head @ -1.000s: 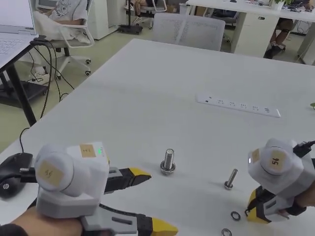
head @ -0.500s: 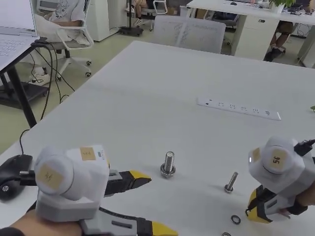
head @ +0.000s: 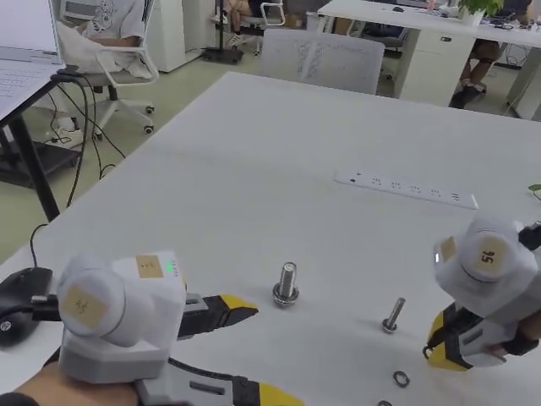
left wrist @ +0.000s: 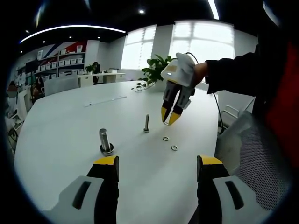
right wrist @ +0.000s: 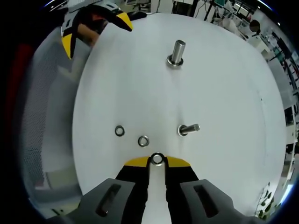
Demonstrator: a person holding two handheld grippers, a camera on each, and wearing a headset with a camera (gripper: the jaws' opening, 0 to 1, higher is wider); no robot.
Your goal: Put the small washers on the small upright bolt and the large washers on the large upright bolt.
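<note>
Small washer (right wrist: 158, 158): pinched by its rim between the yellow tips of my right gripper (right wrist: 158, 164), jaws closed on it. Its hole faces the right gripper view, so I judge its axis runs along the jaws, which point down at the table (right wrist: 224, 93). Small bolt (right wrist: 187, 129) stands head-down and shank up, near the tips at about 2 o'clock in that view. In the head view it sits at 10 o'clock from the same gripper. Two loose washers (right wrist: 131, 136) lie on the table at 11 o'clock from the tips, apart from both bolts. Large bolt (right wrist: 176, 52) is well beyond, at 12 o'clock. Left gripper (left wrist: 159, 162): jaws wide apart, nothing in them, large bolt just ahead at 11 o'clock. The right is the nearer to the small bolt. Next move needs the hole centred over the shank tip.
</note>
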